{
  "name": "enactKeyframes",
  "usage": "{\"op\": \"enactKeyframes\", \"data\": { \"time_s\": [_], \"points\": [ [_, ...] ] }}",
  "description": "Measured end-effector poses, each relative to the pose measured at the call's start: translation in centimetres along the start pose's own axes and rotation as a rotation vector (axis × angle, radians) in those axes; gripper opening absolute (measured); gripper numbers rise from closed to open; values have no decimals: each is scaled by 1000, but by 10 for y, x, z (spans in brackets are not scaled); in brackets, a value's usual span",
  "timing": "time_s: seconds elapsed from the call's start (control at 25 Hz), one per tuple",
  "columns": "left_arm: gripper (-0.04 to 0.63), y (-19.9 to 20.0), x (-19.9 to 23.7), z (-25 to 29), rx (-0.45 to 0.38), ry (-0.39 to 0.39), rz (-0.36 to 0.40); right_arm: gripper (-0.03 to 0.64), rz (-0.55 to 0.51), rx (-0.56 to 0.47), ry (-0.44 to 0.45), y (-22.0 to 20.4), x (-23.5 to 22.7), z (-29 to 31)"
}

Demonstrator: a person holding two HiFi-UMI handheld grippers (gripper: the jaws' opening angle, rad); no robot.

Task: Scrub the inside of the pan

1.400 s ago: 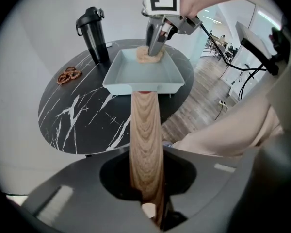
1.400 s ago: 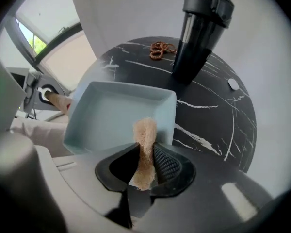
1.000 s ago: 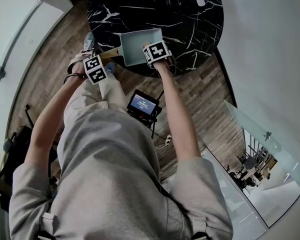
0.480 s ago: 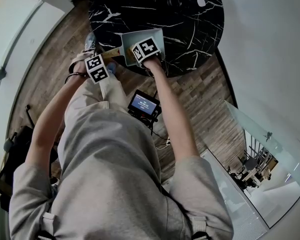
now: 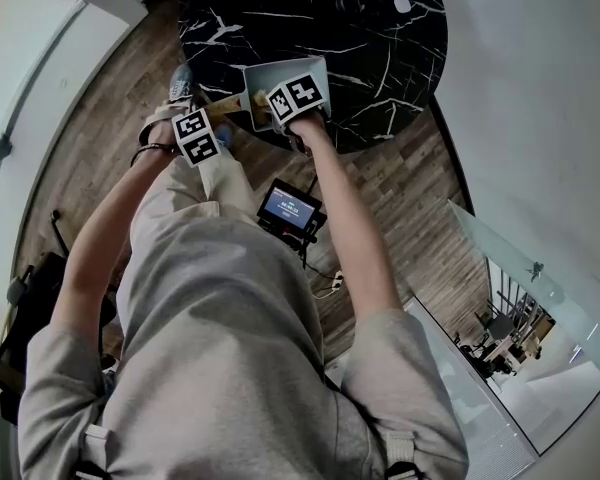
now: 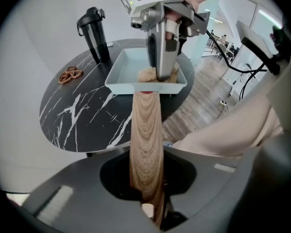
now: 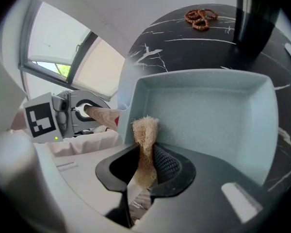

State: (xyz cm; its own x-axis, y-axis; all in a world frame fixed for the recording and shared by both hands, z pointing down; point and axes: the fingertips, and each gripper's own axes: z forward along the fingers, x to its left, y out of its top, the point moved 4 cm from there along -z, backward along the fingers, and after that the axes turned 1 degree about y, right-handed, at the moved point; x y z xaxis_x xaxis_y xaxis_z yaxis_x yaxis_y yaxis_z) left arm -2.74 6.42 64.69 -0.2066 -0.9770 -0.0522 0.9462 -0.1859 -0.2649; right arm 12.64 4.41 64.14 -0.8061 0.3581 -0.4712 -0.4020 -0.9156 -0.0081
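The pale blue rectangular pan [image 7: 208, 115] sits on the black marble worktop [image 7: 184, 47], just ahead of the right gripper [image 7: 145, 171]; that gripper's jaws clamp a tan fibrous scrubber [image 7: 144, 130] touching the pan's inside wall; the left gripper [image 6: 148, 200] is clamped on the pan's wooden handle [image 6: 146, 130].

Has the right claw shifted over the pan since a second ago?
Yes. In the head view the right claw, gripping the sponge, has slid left across the pan, from its right side toward the wooden handle.
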Motion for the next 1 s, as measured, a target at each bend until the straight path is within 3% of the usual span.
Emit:
{"op": "enactKeyframes", "data": {
  "time_s": [0.16,0.24,0.28,0.36,0.48,0.56,0.6,0.68,0.76,1.0],
  "points": [
    [52,-1,-2,1,-5,-7,-4,95,18,-50,190,-2,9,-23],
    [52,-1,-2,1,-8,-9,-4,95,-69,-98,191,2,8,-43],
    [52,-1,-2,1,-10,-8,-1,95,-149,-115,136,4,3,-55],
    [52,-1,-1,-1,-13,0,19,97,-384,-80,-83,8,-11,-77],
    [51,-1,-2,-2,-19,21,54,95,-857,160,-503,10,-38,-95],
    [51,-1,-1,-1,-24,24,52,95,-1103,291,-680,17,-54,-94],
    [51,0,-1,-1,-25,24,51,95,-1178,337,-741,20,-60,-93],
    [51,1,-2,-1,-30,22,50,95,-1237,406,-825,27,-71,-89],
    [51,1,-2,-1,-37,20,46,95,-1232,463,-870,33,-78,-85],
    [49,0,-4,-1,-61,-12,-12,94,-1207,669,-910,40,-84,-71]
  ]
}}
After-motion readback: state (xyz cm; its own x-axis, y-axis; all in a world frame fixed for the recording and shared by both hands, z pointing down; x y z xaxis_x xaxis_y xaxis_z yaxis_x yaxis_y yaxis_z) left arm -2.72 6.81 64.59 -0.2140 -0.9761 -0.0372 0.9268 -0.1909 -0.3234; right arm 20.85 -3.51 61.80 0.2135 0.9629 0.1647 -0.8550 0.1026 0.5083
